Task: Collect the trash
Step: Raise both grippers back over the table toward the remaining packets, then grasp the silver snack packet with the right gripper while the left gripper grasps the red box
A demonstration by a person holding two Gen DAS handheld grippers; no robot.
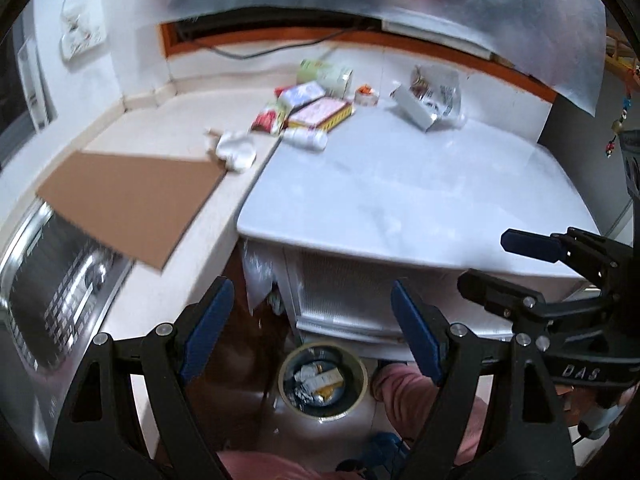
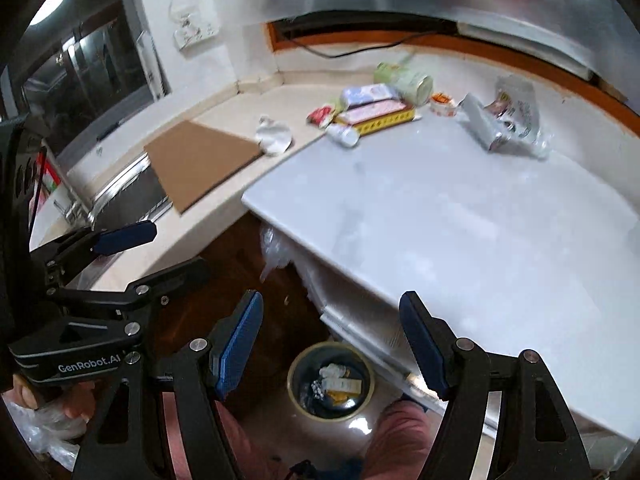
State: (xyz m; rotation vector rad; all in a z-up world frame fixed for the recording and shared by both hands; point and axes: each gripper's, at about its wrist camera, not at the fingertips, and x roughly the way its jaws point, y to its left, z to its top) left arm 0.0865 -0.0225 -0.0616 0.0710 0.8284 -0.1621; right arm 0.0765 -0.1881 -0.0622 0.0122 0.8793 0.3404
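Both grippers hang open and empty above the floor, in front of the white table (image 1: 400, 184). A round trash bin (image 1: 323, 380) with several wrappers inside stands on the floor below my left gripper (image 1: 312, 328). It also shows in the right wrist view (image 2: 331, 381) below my right gripper (image 2: 331, 340). Trash lies at the table's far side: a crumpled white tissue (image 1: 236, 150), a pink and yellow box (image 1: 322, 114), a white bottle (image 1: 306, 138), a green can (image 1: 325, 74), a tape roll (image 1: 366, 96) and a clear plastic bag (image 1: 436, 96).
A brown cardboard sheet (image 1: 132, 196) lies on the beige counter, over a metal sink (image 1: 52, 292) at left. My right gripper shows at the right edge of the left wrist view (image 1: 492, 264). My pink-clad legs (image 1: 404, 396) are next to the bin.
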